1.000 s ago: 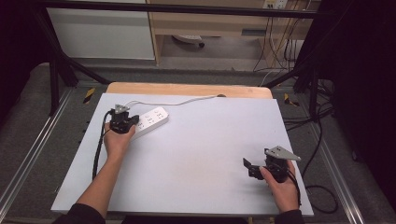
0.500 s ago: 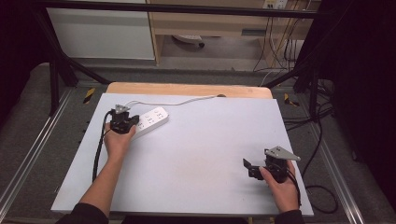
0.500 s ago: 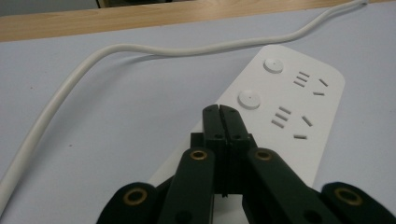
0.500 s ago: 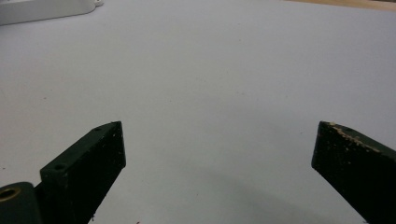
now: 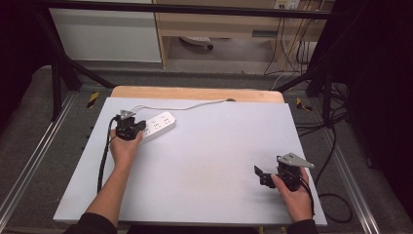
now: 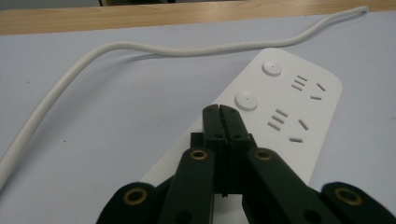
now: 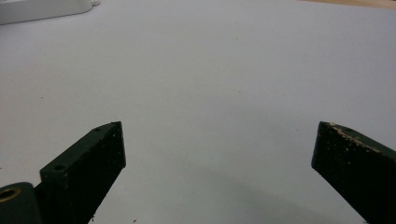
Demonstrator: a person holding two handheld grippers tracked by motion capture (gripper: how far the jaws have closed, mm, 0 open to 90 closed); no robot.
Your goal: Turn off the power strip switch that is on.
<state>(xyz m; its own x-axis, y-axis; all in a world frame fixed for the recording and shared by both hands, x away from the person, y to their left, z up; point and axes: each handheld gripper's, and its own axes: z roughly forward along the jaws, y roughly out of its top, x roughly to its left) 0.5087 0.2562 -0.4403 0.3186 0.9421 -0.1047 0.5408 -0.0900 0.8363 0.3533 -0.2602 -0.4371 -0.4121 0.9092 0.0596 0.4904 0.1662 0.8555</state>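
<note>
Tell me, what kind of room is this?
Probably a lab or workshop bench rigged for recording: a pale grey tabletop inside a black metal frame, loose cables by the far wooden shelving, and a white power strip.

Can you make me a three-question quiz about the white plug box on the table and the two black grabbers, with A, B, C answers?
1. Where is the white plastic power strip?
A. far left part of the pale grey table
B. near right corner
C. on the floor

2. How many round buttons show on the strip in the left gripper view?
A. none
B. two
C. five

3. How do the jaws of the black left gripper stand?
A. wide apart
B. clamped on the white cord
C. pressed together, holding nothing

Answers:
1 A, the high view shows it by the left hand.
2 B, two round buttons sit beside the socket slots.
3 C, the jaws meet above the strip, unlike the open right gripper.
</note>
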